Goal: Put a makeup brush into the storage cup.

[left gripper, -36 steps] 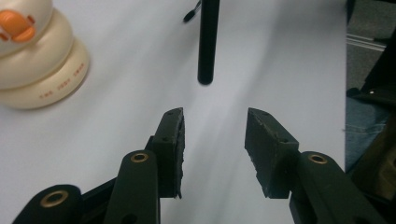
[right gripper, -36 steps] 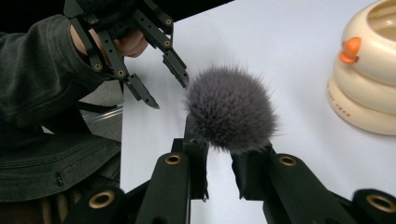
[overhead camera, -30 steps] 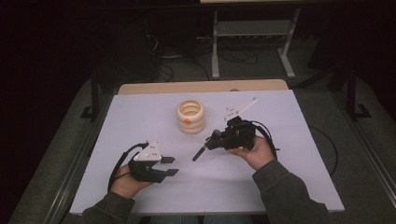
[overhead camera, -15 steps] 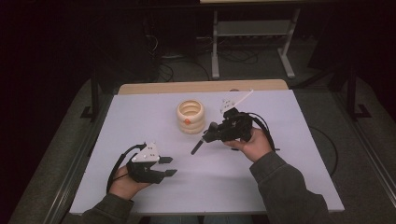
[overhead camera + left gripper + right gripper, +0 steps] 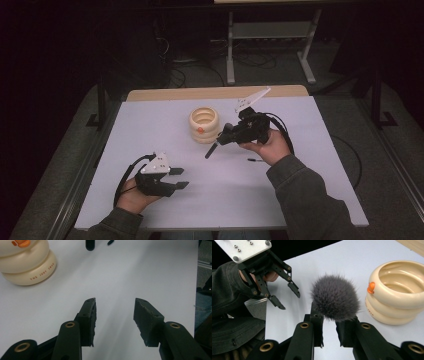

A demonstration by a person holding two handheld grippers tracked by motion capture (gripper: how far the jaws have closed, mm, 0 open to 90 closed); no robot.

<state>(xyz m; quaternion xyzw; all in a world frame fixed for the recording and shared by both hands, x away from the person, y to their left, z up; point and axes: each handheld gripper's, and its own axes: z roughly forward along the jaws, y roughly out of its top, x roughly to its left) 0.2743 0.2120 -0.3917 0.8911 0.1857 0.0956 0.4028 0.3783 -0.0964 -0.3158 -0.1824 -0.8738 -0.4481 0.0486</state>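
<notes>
My right gripper (image 5: 226, 138) (image 5: 329, 315) hovers above the middle of the white table (image 5: 300, 190), shut on a makeup brush (image 5: 334, 300). The brush's fluffy grey head faces the right gripper view. Its black handle (image 5: 212, 149) (image 5: 90, 244) slants down to the left past the jaws. A cream ringed pot (image 5: 204, 125) (image 5: 25, 265) (image 5: 397, 292) with a small orange duck on its side stands just left of that gripper. My left gripper (image 5: 181, 178) (image 5: 115, 302) (image 5: 287, 296) lies low near the front left, open with nothing between its jaws.
A small thin black item (image 5: 255, 160) lies on the table under my right hand. The table's wooden back edge (image 5: 215, 93) runs behind the pot. Beyond it, a metal stand (image 5: 270, 30) and cables sit on the dark floor.
My right hand has lifted the brush a little and carried it back, closer to the pot. The left hand has stayed where it was.
</notes>
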